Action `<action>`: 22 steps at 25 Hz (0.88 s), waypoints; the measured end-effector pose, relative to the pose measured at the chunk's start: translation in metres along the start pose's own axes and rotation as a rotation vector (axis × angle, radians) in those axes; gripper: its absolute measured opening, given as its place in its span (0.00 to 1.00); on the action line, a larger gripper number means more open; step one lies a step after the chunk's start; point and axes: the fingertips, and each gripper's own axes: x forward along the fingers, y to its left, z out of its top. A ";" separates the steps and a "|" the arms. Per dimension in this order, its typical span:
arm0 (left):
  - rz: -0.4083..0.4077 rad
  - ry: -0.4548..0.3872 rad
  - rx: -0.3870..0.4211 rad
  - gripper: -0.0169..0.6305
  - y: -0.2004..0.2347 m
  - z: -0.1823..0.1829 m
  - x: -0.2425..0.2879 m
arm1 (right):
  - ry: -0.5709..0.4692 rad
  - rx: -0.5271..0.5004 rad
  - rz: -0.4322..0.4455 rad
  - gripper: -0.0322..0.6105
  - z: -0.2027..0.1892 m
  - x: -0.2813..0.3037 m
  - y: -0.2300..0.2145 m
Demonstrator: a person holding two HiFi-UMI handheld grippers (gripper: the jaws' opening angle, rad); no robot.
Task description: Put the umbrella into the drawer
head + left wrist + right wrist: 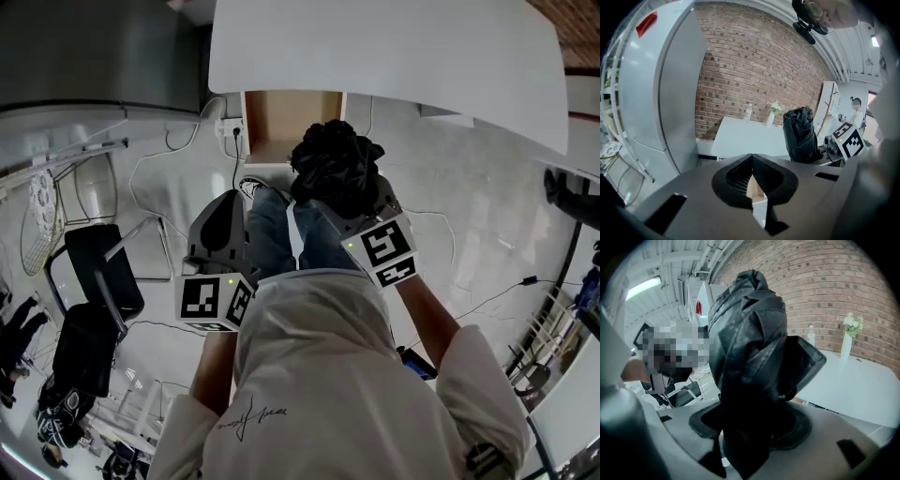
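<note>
My right claw [751, 430] is clamped on the folded black fabric umbrella [750, 338], which stands up out of its jaws. My left claw [752, 180] has its jaws pressed together with nothing between them. In the head view, the umbrella hangs in the air just in front of the open light wooden drawer [292, 120] under the white bench [394, 56], not inside it. The left claw is beside it, apart.

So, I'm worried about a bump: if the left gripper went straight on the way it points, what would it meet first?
Probably the white table: its top lies right beyond the shut jaws of the left gripper, though depth is unclear.
</note>
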 end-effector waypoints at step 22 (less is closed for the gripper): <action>0.009 0.102 -0.039 0.05 0.019 -0.033 0.035 | 0.082 -0.015 0.003 0.47 -0.029 0.062 -0.035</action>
